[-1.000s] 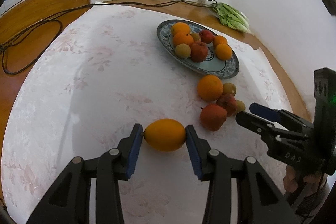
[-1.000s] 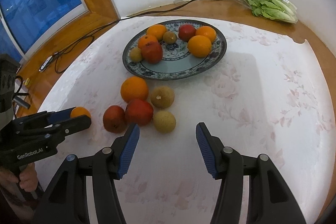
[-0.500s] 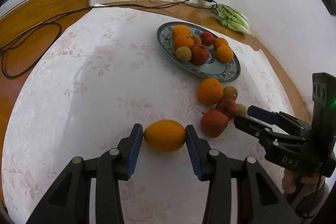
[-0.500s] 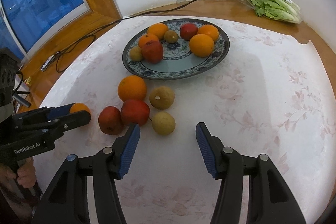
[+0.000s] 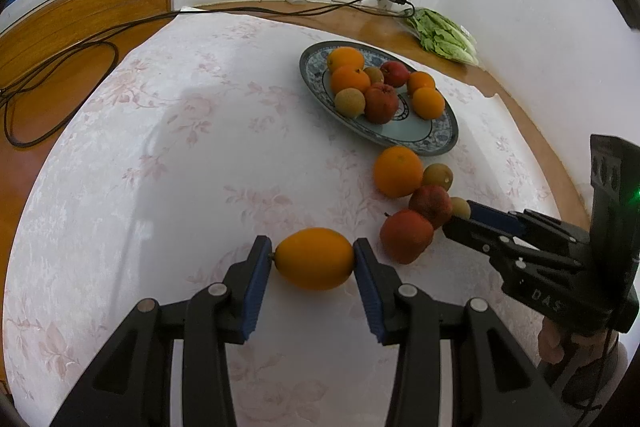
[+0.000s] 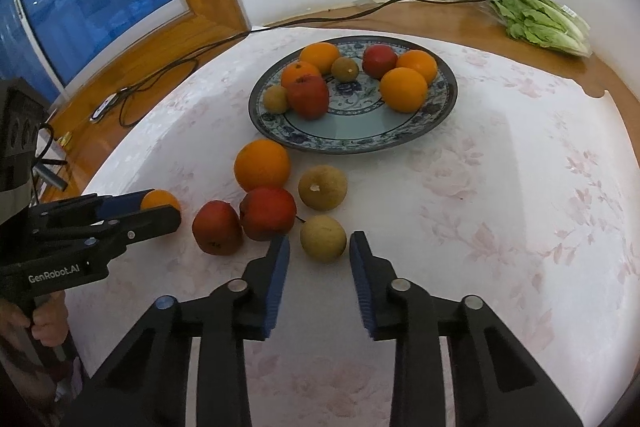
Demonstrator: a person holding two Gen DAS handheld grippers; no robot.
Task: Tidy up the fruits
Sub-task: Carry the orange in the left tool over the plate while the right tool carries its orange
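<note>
Round table under a pale floral tablecloth (image 6: 500,155), white wall and wood-framed window behind; a wall socket with a cable, and a bag of lettuce (image 6: 540,19) at the back edge. Landmark: blue-patterned plate (image 6: 400,141). Eight fruits already sit on the plate, so I'd judge the job a bit over half done. Left to move: five loose fruits just in front of the plate, namely a big orange (image 6: 262,165), two red apples, a brown pear (image 6: 322,187) and a smaller tan pear (image 6: 323,238), plus the one in hand.

Left gripper (image 5: 314,261) clamps an orange fruit (image 5: 314,259) by its ends, both pads touching, well in front of the plate and beside the nearer red apple (image 5: 406,235); hard to tell whether it's lifted off the cloth.

Right gripper (image 6: 319,253) has jaws apart, holding nothing. The tan pear lies right at the fingertips, centred in the gap, pads not touching it; the other red apple (image 6: 267,213) sits just beside the left pad. Likely the next pick.
</note>
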